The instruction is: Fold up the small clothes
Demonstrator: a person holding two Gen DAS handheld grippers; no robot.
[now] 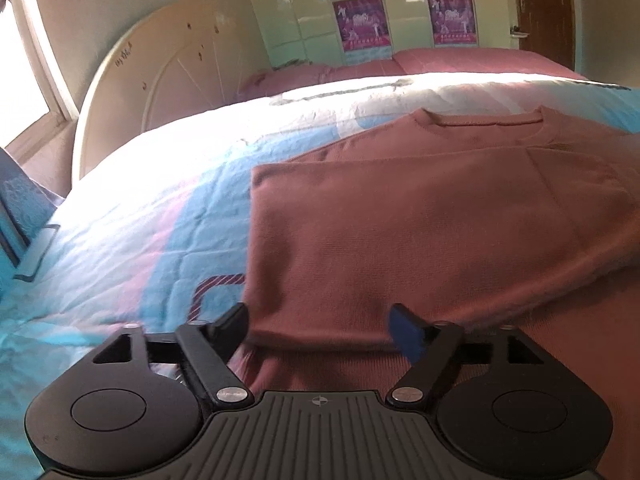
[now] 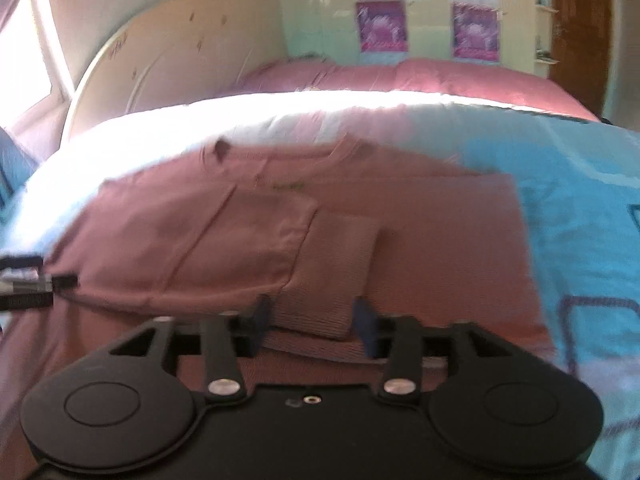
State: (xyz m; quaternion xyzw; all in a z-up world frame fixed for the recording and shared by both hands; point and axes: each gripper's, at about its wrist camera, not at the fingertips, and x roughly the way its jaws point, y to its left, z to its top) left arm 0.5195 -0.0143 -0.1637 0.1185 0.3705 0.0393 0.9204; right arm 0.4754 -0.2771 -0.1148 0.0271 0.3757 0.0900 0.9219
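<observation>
A reddish-brown knit sweater (image 1: 420, 216) lies flat on the bed, neckline at the far side, both sides folded inward. My left gripper (image 1: 324, 324) is open, fingers spread over the sweater's near left part, low above the cloth. In the right wrist view the sweater (image 2: 440, 240) shows both sleeves folded in, with a ribbed cuff (image 2: 332, 272) lying on top in the middle. My right gripper (image 2: 314, 320) is open, its fingertips either side of that cuff's near end. The left gripper (image 2: 52, 280) shows at the left edge, by the folded sleeve.
The bed has a blue, pink and white patterned cover (image 1: 132, 216). Pink pillows (image 1: 460, 60) lie at the far side. A cream headboard (image 1: 160, 80) stands at the left, a window (image 1: 24, 60) beyond it, a wardrobe (image 1: 360, 8) and a brown door (image 1: 548, 8) behind.
</observation>
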